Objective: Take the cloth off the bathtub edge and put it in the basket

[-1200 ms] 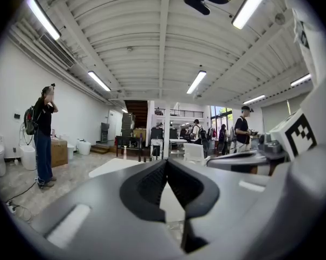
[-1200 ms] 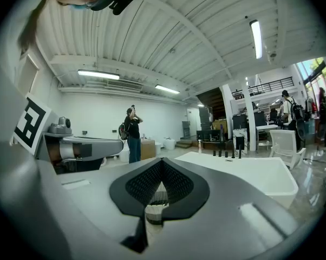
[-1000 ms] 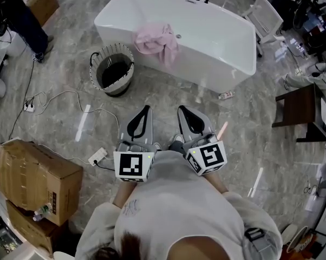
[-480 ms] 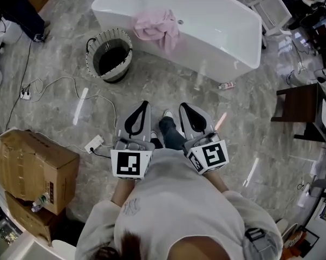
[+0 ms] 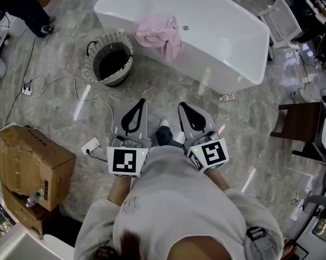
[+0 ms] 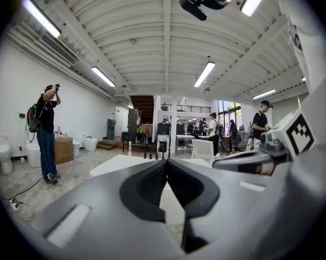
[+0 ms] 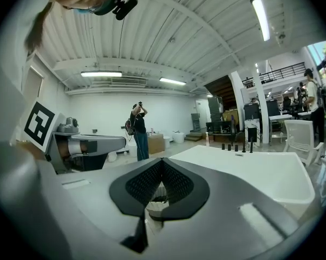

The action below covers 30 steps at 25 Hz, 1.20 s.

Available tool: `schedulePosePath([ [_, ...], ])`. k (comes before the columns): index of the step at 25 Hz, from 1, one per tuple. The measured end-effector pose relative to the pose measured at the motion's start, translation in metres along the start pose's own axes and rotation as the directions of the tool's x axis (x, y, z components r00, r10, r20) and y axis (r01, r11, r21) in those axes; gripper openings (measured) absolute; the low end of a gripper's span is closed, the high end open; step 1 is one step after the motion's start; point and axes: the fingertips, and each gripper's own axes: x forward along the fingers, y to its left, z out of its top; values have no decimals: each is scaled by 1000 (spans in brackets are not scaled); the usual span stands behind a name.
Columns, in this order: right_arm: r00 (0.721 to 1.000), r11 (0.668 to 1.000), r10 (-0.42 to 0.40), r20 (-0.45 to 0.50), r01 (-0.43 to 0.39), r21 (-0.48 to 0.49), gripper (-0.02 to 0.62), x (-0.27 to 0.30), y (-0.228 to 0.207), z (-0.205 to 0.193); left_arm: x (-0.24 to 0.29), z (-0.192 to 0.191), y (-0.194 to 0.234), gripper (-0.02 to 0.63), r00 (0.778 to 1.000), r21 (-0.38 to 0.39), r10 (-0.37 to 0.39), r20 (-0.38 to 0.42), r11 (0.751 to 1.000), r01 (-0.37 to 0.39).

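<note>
Approach step, judged. Left gripper and right gripper side by side, both closed, empty, well short of bathtub. Pink cloth draped over near edge; basket just beside. Next: reach forward, open 1 gripper, pinch cloth.

Floor under bathtub, basket, boxes

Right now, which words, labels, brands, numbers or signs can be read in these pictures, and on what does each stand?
No text is readable in any view.
On the brown cardboard box: a dark label on its side, too small to read.
On the person's light shirt: a faint print, blurred.
On the left gripper and right gripper: cubes with black-and-white square patterns, not letters.
</note>
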Motion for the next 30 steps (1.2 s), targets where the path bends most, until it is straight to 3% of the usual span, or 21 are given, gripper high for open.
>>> schedulePosePath([
  [6, 1000, 1000, 11, 15, -11, 12, -2, 16, -42, 5, 32, -3, 5, 48, 999, 80, 38, 6, 996, -38],
  [14, 999, 999, 9, 33, -10, 32, -2, 20, -71, 4, 45, 2, 10, 49, 995, 41, 99, 21, 994, -100],
  [21, 1000, 998, 12, 23, -14, 57, -2, 30, -71, 3, 51, 6, 15, 49, 996, 50, 82, 20, 995, -83],
  [30, 1000, 997, -11, -9, 11, 70, -2, 70, -73, 11, 77, 8, 51, 49, 999, 42, 36, -9, 998, -36],
])
